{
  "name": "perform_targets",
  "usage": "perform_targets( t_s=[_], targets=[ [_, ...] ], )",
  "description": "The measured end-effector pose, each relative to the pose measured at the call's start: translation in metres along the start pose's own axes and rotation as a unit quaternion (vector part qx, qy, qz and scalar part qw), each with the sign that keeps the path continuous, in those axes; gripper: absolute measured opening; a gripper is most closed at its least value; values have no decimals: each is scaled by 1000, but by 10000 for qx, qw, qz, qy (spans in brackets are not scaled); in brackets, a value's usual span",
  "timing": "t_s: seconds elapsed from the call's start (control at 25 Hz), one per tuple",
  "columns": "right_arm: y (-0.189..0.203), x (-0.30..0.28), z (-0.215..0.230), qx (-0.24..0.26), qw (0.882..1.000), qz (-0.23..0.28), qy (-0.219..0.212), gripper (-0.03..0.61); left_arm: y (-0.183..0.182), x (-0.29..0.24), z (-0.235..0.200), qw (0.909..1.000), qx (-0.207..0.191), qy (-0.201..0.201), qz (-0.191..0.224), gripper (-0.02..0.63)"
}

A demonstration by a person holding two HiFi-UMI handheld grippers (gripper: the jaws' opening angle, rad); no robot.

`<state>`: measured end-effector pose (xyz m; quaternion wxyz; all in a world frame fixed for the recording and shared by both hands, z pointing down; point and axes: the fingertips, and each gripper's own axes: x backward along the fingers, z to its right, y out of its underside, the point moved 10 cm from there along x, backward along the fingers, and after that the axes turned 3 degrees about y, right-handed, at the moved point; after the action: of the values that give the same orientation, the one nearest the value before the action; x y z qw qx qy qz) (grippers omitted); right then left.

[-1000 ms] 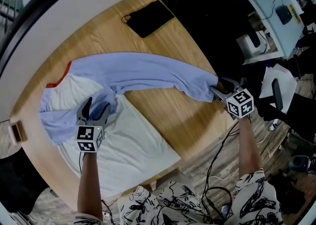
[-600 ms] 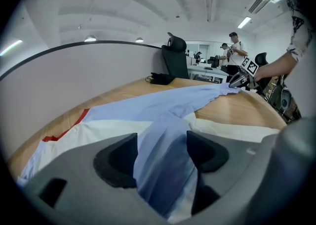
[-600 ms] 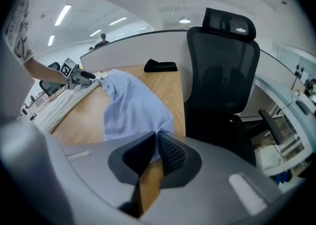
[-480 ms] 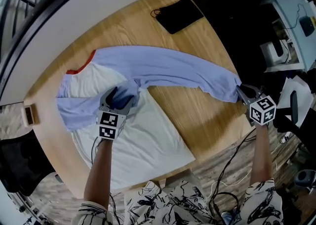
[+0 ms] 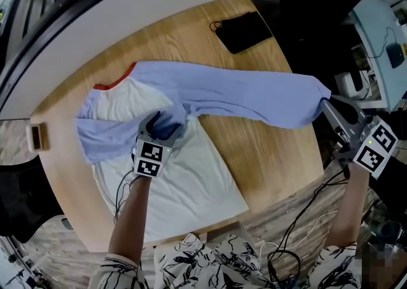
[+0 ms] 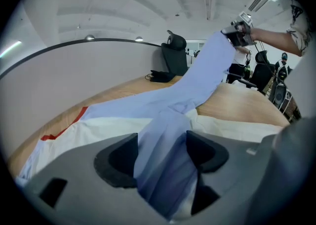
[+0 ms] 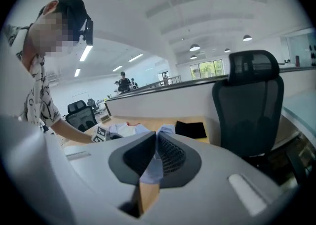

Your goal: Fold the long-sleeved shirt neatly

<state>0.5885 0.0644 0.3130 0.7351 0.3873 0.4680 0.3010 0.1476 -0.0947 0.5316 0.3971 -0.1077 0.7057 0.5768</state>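
Two grips are being applied to the shirt (image 5: 191, 180) on the table (image 5: 267, 148): left gripper (image 5: 164, 124) clamped on its bunched sleeve (image 5: 254, 94), right gripper (image 5: 325, 103) on the cuff (image 5: 315, 94) beyond the table's edge; the cuff could be pulled free by overtension.

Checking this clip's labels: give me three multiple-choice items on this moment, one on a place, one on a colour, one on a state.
1. Where is the black pouch?
A. on the table, beyond the shirt
B. on the shirt's white body
C. hidden under the shirt

2. The shirt's collar trim is:
A. green
B. black
C. red

3. The right claw is:
A. open over the table
B. shut on the end of the blue sleeve
C. shut on the pouch

Answers: A, the pouch lies on bare wood at the far edge. C, a red band edges the neck. B, the right gripper view shows blue cloth pinched between closed jaws.
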Motion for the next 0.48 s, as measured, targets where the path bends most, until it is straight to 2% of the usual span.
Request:
perform_targets(
  t_s=[0.24,0.48],
  targets=[
    [-99,-21,-68,526,9951,450,-707,28,3,-2,1,10000,8,20,50,318],
    [-144,-63,-127,674,9870,410,-1403,29,6,-2,2,10000,-14,-9,28,318]
  ],
)
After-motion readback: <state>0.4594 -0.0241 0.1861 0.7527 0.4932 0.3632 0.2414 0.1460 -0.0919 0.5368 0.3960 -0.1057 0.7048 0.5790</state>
